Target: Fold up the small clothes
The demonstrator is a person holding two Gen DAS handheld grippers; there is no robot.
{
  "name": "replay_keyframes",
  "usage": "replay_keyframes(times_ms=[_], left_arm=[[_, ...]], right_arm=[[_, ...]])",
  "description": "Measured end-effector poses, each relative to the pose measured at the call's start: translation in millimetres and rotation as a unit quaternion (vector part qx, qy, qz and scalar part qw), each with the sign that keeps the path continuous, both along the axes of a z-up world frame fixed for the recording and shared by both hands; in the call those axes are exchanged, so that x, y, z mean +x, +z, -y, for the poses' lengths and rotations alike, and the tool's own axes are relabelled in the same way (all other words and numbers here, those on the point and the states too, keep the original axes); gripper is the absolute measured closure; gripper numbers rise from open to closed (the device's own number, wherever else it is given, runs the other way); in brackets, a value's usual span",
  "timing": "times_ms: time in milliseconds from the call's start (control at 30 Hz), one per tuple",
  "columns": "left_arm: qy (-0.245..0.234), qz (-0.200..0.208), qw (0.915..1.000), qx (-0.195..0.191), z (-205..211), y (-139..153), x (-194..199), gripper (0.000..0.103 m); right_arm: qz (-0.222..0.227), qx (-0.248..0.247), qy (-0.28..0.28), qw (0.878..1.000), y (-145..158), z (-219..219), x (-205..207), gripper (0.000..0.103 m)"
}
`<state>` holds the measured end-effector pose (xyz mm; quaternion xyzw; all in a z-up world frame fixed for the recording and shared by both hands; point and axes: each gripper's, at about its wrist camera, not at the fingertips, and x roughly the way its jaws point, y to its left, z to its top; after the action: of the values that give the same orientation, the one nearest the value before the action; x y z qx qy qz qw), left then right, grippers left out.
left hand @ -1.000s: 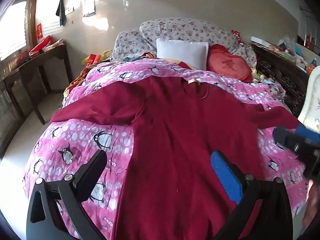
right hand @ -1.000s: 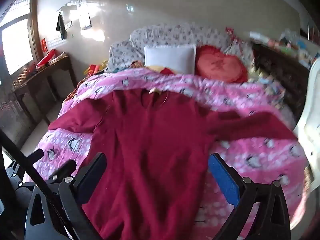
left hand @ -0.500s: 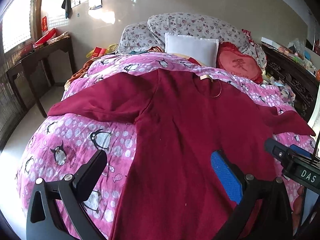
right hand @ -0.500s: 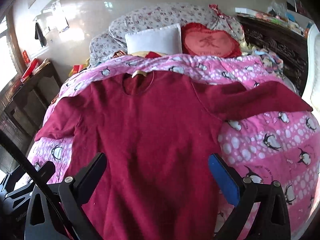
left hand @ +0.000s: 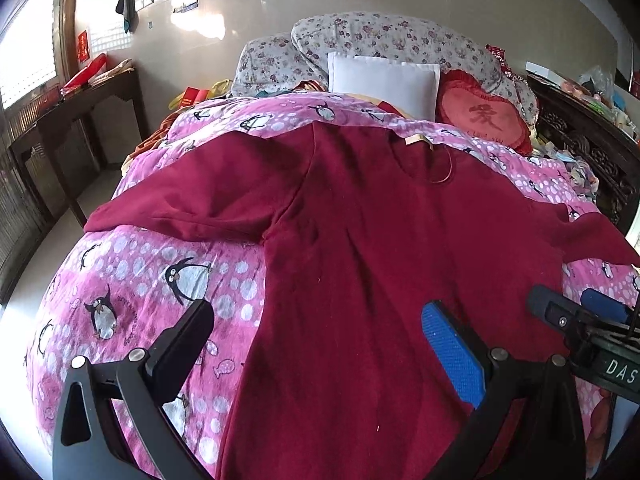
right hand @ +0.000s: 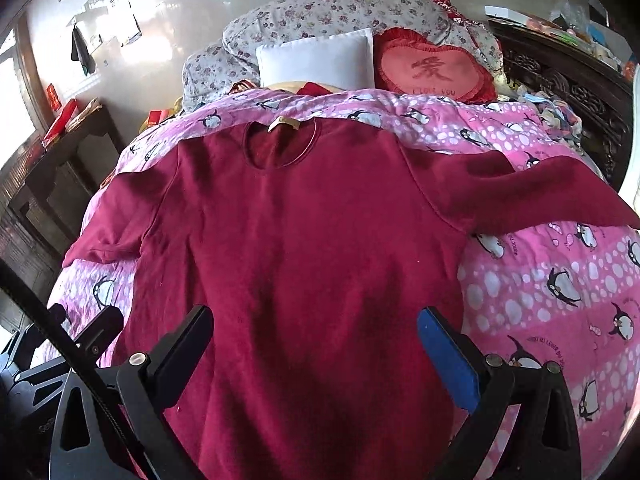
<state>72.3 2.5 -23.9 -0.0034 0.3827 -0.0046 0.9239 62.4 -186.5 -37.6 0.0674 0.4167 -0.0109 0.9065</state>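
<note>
Closest in, both claws are spread wide with nothing between the fingers. The left claw [left hand: 316, 328] hangs over the lower left part of the dark red top [left hand: 380, 260], and the right claw [right hand: 314, 330] sits above its lower middle. Neither looks to be touching the fabric, so I'd say the fold hasn't started.

The top itself lies flat, front up, on the pink penguin quilt [right hand: 560, 288] of the bed, hem toward the cameras, collar away. Both sleeves are stretched out sideways, and the left sleeve [left hand: 192, 208] droops toward the bed's edge. Past the collar there's a white pillow [right hand: 316, 60] and a red heart cushion [right hand: 432, 68].

What could go sideways, as far as I can judge:
- The quilt is soft and puffy, so a claw pinching down could grab quilt along with the shirt and drag both.
- The fabric looks thick and a bit wrinkled around the middle, so a fold from here may come out lopsided.
- That left sleeve near the edge could slide off if the body gets tugged the other way.
</note>
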Motion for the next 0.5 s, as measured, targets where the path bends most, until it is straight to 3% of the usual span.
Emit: replay_keyframes(times_ms=[500], left_arm=[[0.018, -0.014, 0.9997, -0.005, -19.3, -6.3, 37.5, 0.000]], right_arm=[[0.013, -0.033, 0.015, 0.999, 2.9, -26.9, 40.7, 0.000]])
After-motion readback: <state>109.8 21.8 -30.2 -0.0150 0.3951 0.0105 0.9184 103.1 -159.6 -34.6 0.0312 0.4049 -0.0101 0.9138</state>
